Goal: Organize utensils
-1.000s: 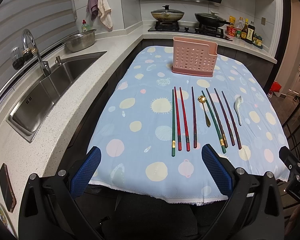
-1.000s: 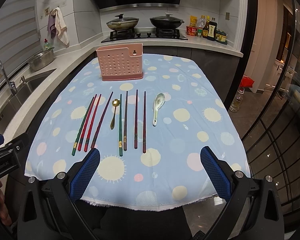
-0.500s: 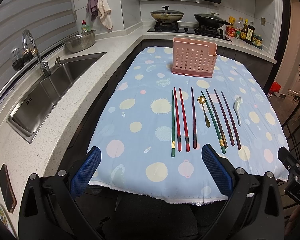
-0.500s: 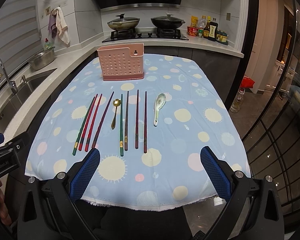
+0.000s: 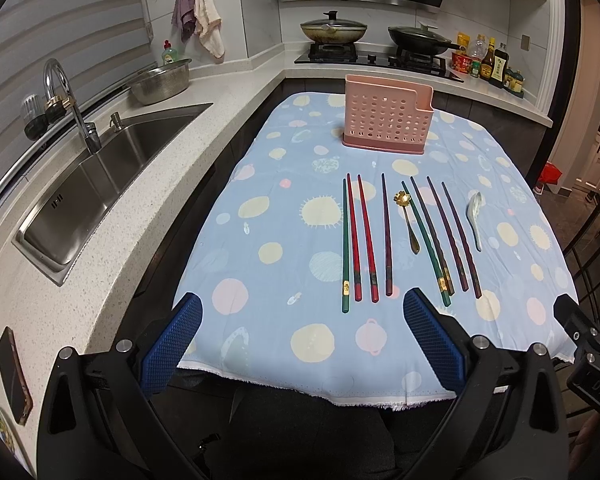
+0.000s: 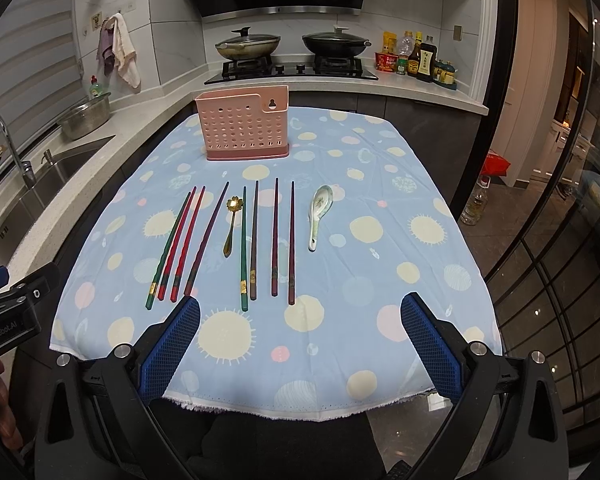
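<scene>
Several chopsticks, green, red and dark purple (image 5: 387,236) (image 6: 274,238), lie in a row on the blue dotted tablecloth (image 5: 276,216) (image 6: 380,216). A gold flower spoon (image 5: 408,222) (image 6: 230,224) lies among them. A white ceramic spoon (image 5: 475,216) (image 6: 319,216) lies at the right end. A pink perforated utensil holder (image 5: 386,120) (image 6: 244,126) stands behind them. My left gripper (image 5: 300,336) and right gripper (image 6: 300,336) are open and empty, near the table's front edge, short of the chopsticks.
A steel sink (image 5: 100,176) with a tap and a metal bowl (image 5: 160,80) is on the counter to the left. A phone (image 5: 14,374) lies on the counter near me. The stove with two pans (image 6: 292,46) and sauce bottles (image 6: 418,60) is behind.
Both grippers have edged slightly forward toward the chopsticks. Nothing on the table has moved.
</scene>
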Demonstrator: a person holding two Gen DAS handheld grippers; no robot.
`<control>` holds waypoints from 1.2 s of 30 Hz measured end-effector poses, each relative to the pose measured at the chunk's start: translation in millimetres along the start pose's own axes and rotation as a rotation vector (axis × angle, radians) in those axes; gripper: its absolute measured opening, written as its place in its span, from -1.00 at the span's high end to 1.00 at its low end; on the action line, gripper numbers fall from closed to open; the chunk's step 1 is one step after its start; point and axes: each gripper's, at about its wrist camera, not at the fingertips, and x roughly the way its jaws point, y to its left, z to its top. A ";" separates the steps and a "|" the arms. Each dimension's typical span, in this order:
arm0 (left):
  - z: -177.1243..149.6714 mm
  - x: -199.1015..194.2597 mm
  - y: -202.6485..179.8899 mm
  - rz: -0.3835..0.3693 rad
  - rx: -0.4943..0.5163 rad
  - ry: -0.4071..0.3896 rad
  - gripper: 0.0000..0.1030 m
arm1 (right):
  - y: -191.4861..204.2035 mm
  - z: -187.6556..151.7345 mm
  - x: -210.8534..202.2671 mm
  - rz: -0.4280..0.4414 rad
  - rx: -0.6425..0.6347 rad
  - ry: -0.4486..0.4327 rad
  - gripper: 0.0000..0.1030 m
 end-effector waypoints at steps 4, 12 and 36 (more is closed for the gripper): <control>0.3 -1.8 -1.9 -0.008 0.004 -0.001 -0.87 | 0.7 0.0 -0.4 0.000 0.001 0.000 -0.87; -0.2 -2.6 -3.6 -0.014 0.006 -0.009 -0.87 | 4.3 -0.7 -0.8 0.002 -0.001 0.002 -0.87; 11.4 76.5 -9.5 -0.071 0.027 0.121 -0.87 | -14.3 14.0 65.3 -0.004 0.063 0.082 -0.87</control>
